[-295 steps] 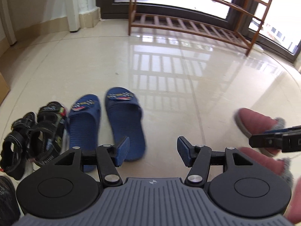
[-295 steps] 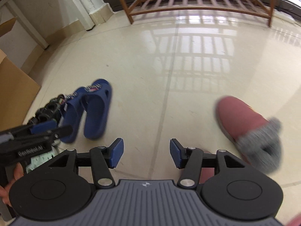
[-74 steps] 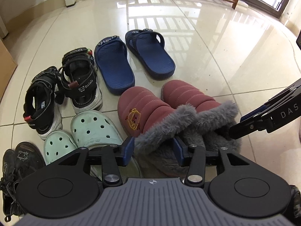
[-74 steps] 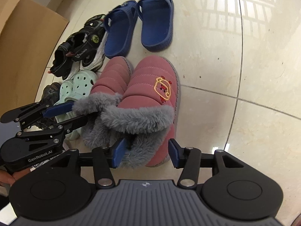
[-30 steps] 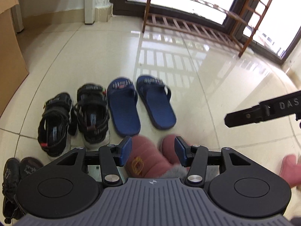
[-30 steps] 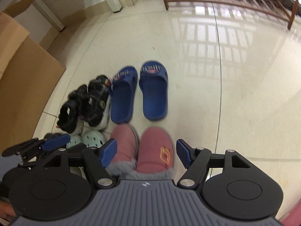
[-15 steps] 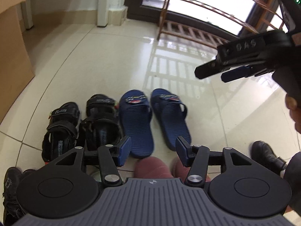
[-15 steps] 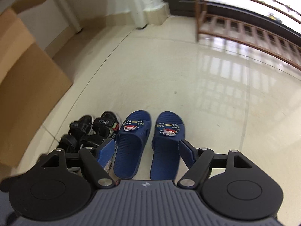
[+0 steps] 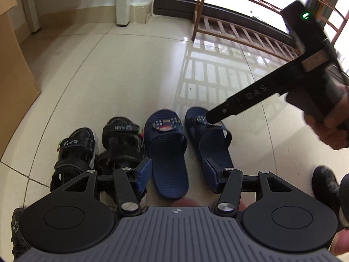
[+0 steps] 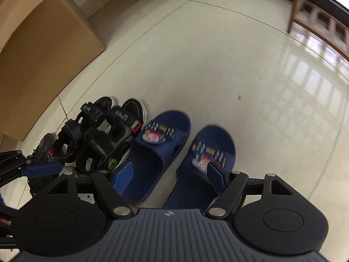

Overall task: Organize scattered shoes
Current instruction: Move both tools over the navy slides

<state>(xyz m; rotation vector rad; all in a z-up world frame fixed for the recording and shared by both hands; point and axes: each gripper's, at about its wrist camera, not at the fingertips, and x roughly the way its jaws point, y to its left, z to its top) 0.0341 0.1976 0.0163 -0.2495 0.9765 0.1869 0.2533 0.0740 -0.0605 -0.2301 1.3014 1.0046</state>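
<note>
Over at the far left a brown cardboard box (image 10: 43, 50) stands against the wall on the pale tiled floor (image 9: 122, 69). Just in front of it a dark shoe (image 9: 16, 235) peeks out at the bottom left edge, mostly hidden. Next comes a row of footwear, toes pointing toward the window: a pair of black sandals, the left sandal (image 9: 73, 152) just beside the right sandal (image 9: 121, 144), the two nearly touching. Right of them lie two blue slides, the left slide (image 9: 166, 150) close against the sandals and the right slide (image 9: 209, 137) a little apart from its mate. The left gripper (image 9: 177, 175) hangs above the heel ends of the slides with its blue pads spread wide and nothing between them. The right gripper (image 10: 170, 176) is lower over the same pair, its fingers also apart and holding nothing; seen from the left camera, its black tip (image 9: 216, 115) sits over the toe strap of the right slide, though I cannot tell whether it touches. The person's right hand (image 9: 327, 126) grips its handle. A black shoe (image 9: 325, 185) stands at the far right. Behind everything a wooden rack (image 9: 240, 32) stands by the bright window.
</note>
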